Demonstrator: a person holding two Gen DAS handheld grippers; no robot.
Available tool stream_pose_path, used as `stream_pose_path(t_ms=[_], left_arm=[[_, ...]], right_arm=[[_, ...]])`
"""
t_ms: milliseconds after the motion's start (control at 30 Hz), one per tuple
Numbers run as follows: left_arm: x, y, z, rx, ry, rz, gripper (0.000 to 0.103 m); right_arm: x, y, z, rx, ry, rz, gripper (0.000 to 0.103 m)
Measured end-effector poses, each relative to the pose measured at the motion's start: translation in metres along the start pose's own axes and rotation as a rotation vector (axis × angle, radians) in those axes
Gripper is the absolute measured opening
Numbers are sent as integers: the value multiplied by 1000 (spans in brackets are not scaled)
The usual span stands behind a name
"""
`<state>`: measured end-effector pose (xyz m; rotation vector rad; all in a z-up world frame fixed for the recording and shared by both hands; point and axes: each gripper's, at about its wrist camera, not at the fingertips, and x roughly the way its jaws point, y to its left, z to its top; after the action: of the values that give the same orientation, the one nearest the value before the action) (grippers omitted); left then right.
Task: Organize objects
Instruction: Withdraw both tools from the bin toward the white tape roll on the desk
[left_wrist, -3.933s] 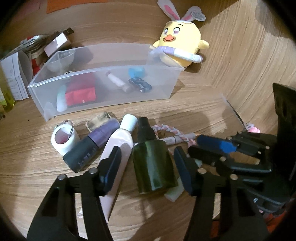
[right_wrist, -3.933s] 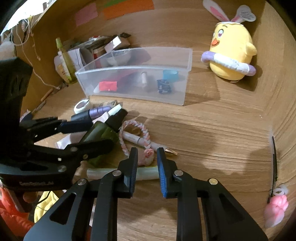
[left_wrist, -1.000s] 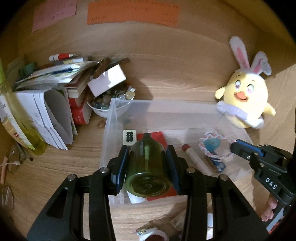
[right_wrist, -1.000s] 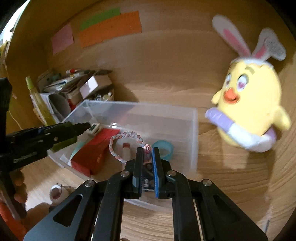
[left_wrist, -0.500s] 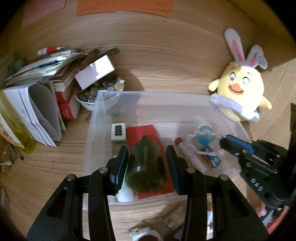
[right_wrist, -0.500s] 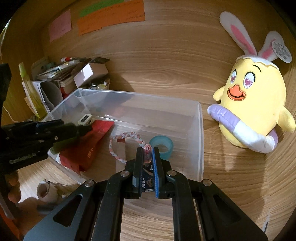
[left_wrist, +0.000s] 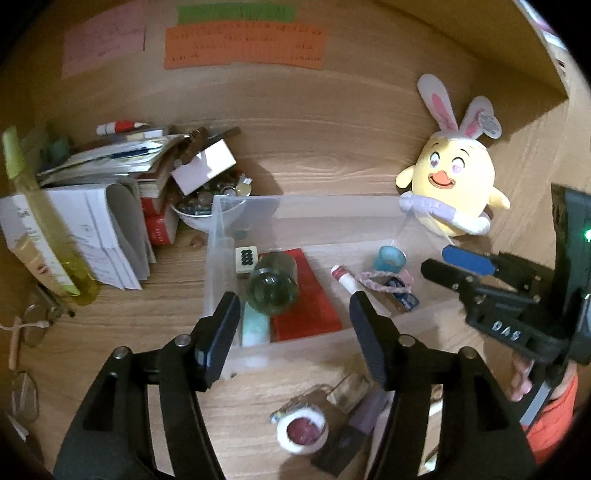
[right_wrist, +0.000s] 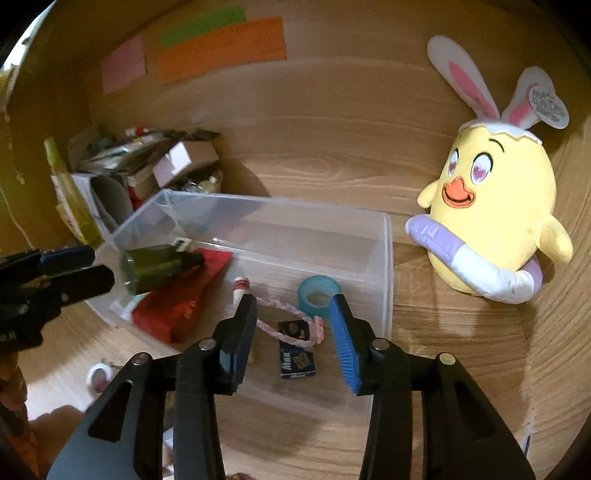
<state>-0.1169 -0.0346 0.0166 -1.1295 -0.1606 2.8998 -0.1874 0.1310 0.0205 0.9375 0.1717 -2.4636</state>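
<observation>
A clear plastic bin (left_wrist: 295, 201) (right_wrist: 386, 258) stands on the wooden desk. A dark green bottle (left_wrist: 272, 286) (right_wrist: 159, 266) lies in it on a red packet (left_wrist: 310, 306) (right_wrist: 177, 306). A pink braided loop (left_wrist: 376, 282) (right_wrist: 291, 325) lies in the bin over a small dark box (right_wrist: 296, 363), near a teal tape ring (left_wrist: 390, 258) (right_wrist: 318, 293). My left gripper (left_wrist: 293, 332) is open and empty above the bin's near wall. My right gripper (right_wrist: 293, 341) is open and empty above the loop.
A yellow plush chick (left_wrist: 452, 192) (right_wrist: 495, 229) sits right of the bin. Books, papers and a bowl of small items (left_wrist: 207, 206) crowd the left. A white tape roll (left_wrist: 301, 432), a purple bottle (left_wrist: 364, 413) and other items lie on the desk in front of the bin.
My left gripper has opened and let the green bottle go into the bin. My right gripper has opened and dropped the braided loop into the bin. Both grippers have pulled back a little.
</observation>
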Motion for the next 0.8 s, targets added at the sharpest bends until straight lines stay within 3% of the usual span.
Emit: stream_pose_path(t_ms=[133, 367, 533, 667, 800], left_arm=[[-8, 6, -13, 14, -11, 55, 64], [-13, 30, -43, -27, 30, 66, 65], [-15, 46, -67, -36, 57, 127, 65], [-16, 59, -81, -62, 77, 124, 65], [-20, 64, -91, -77, 76, 104, 65]], right_arm=[[-14, 11, -3, -14, -15, 58, 38], [-32, 49, -15, -87, -15, 164, 38], [-21, 77, -24, -119, 59, 288, 38], [-2, 97, -31, -151, 130, 310, 28], [13, 109, -35, -166, 181, 312, 26]])
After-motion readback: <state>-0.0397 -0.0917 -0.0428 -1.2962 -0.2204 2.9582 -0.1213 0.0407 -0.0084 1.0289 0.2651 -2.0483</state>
